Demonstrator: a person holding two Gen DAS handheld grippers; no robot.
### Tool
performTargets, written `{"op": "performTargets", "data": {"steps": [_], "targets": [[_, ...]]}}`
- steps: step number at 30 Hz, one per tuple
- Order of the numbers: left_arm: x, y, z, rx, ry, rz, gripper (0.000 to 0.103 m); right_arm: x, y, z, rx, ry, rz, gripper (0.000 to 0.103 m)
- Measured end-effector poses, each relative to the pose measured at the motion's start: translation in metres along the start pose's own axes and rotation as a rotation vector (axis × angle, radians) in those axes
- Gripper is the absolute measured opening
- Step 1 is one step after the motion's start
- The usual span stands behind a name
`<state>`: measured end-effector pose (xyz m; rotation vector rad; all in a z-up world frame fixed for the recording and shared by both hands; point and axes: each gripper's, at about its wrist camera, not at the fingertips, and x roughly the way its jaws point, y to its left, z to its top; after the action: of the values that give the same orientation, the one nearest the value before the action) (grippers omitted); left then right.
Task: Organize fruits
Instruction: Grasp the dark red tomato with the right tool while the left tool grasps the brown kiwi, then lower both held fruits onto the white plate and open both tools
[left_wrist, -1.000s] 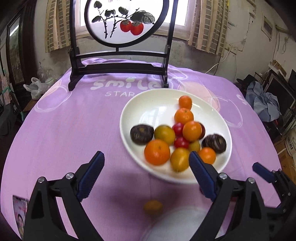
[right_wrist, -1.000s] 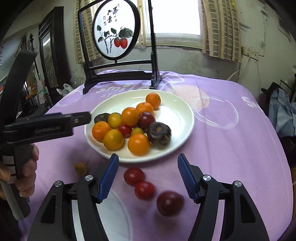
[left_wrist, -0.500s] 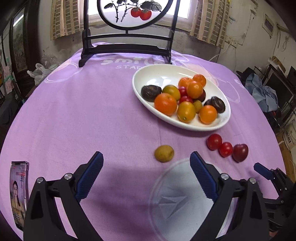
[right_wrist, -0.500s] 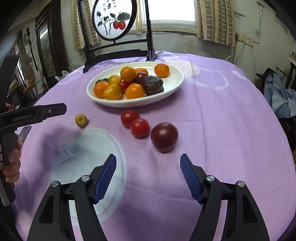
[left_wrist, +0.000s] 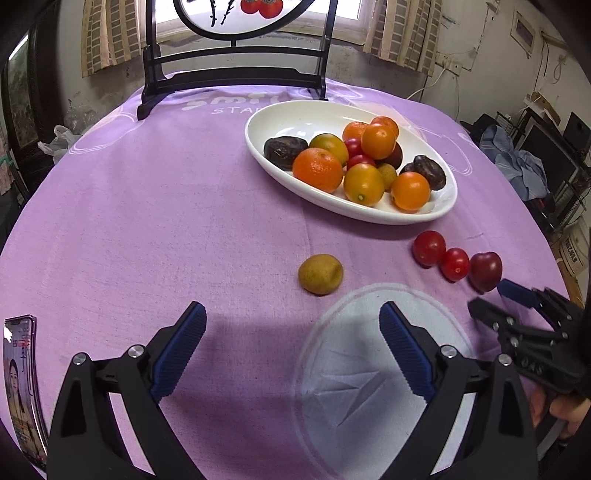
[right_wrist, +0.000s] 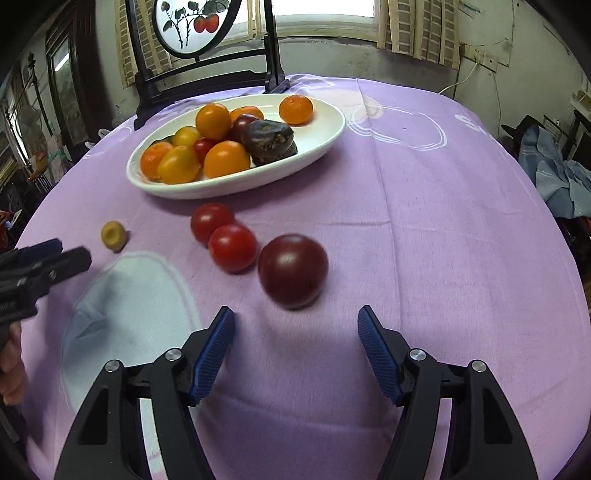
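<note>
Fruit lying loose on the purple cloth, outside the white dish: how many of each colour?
Bright red tomatoes: 2
Dark red plum: 1
Yellow-brown fruit: 1
Total: 4

Black tongs (left_wrist: 291, 332) carry ribbed blue pads (left_wrist: 402, 347) and silver screws (left_wrist: 447, 350).

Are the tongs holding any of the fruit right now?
No, nothing is held. The left tongs are open over bare cloth, short of the yellow fruit. The right tongs are open too, and the dark plum lies just ahead, untouched.
</note>
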<state>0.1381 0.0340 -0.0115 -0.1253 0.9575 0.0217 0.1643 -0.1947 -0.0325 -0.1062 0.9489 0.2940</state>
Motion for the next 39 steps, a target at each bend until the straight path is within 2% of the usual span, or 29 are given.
{"op": "performTargets", "data": {"steps": [2, 3, 4, 5, 12, 17, 23, 27, 29, 31, 32, 35, 39], "targets": [[0.003, 0.0, 0.0, 0.004, 0.008, 0.005, 0.092, 0.005, 0.0, 0.007, 0.001, 0.002, 0.006, 0.062], [0.004, 0.0, -0.001, 0.003, 0.012, 0.008, 0.092, 0.007, 0.0, 0.01, -0.001, 0.003, 0.006, 0.057], [0.005, 0.0, -0.001, 0.002, 0.015, 0.008, 0.092, 0.009, 0.001, 0.013, -0.007, 0.001, 0.0, 0.046], [0.006, 0.0, -0.001, 0.001, 0.017, 0.008, 0.092, 0.009, 0.001, 0.015, -0.013, -0.002, -0.005, 0.039], [0.01, -0.001, -0.002, 0.006, 0.013, 0.013, 0.092, -0.004, -0.001, 0.006, 0.027, -0.016, 0.049, 0.038], [0.012, -0.01, -0.003, 0.035, -0.002, 0.021, 0.092, -0.018, 0.01, -0.01, 0.0, -0.028, 0.075, 0.038], [0.024, -0.015, -0.001, 0.042, 0.042, 0.041, 0.074, -0.029, 0.016, -0.019, -0.022, -0.05, 0.11, 0.038], [0.033, -0.025, 0.008, 0.082, 0.046, 0.089, 0.064, -0.032, 0.013, -0.02, -0.021, -0.054, 0.136, 0.038], [0.036, -0.03, 0.013, 0.094, 0.034, 0.08, 0.053, -0.033, 0.013, -0.02, -0.026, -0.055, 0.144, 0.038], [0.036, -0.033, 0.016, 0.094, 0.03, 0.06, 0.033, -0.033, 0.014, -0.02, -0.032, -0.057, 0.146, 0.038], [0.036, -0.036, 0.016, 0.101, 0.028, 0.06, 0.03, -0.034, 0.014, -0.02, -0.035, -0.057, 0.149, 0.038], [0.033, -0.046, 0.01, 0.145, 0.02, 0.105, 0.029, -0.036, 0.017, -0.021, -0.043, -0.061, 0.156, 0.038], [0.018, -0.046, 0.004, 0.13, 0.028, 0.043, 0.029, -0.036, 0.019, -0.021, -0.05, -0.071, 0.16, 0.038]]}}
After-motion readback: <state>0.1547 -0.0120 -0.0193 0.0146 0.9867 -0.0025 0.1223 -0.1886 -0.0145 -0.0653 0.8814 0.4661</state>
